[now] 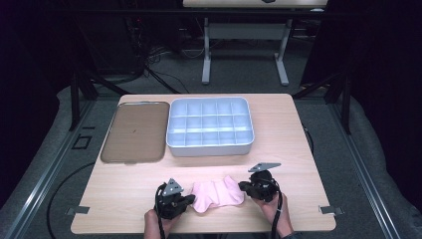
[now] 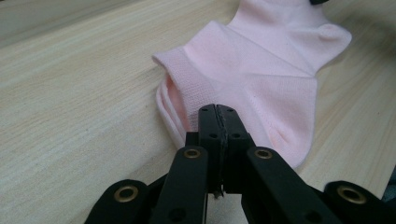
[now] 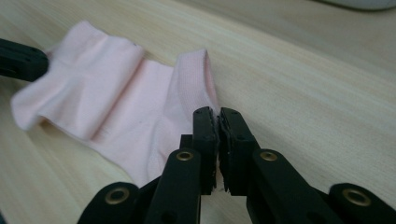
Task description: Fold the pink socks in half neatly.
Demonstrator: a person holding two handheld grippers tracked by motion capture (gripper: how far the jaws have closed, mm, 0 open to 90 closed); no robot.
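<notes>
Sock (image 1: 218,195) lies flat near my table edge, long axis running side to side between my left gripper (image 1: 185,201) and right gripper (image 1: 243,187), each clamped on an end.

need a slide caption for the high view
Two hand-held grippers, left gripper and right gripper, pinch opposite ends of a pink sock before a compartment tray.

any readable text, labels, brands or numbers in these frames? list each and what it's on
None: no readable text in any view.
Pink sock: plain knit, no logo or print.
Divided grey tray: no markings.
Brown lid: one small dark speck, not a character.
Left hand-held gripper and right hand-held gripper: plain black jaws with brass rivets, no lettering.
Floor square outline: a shape, not text.
</notes>
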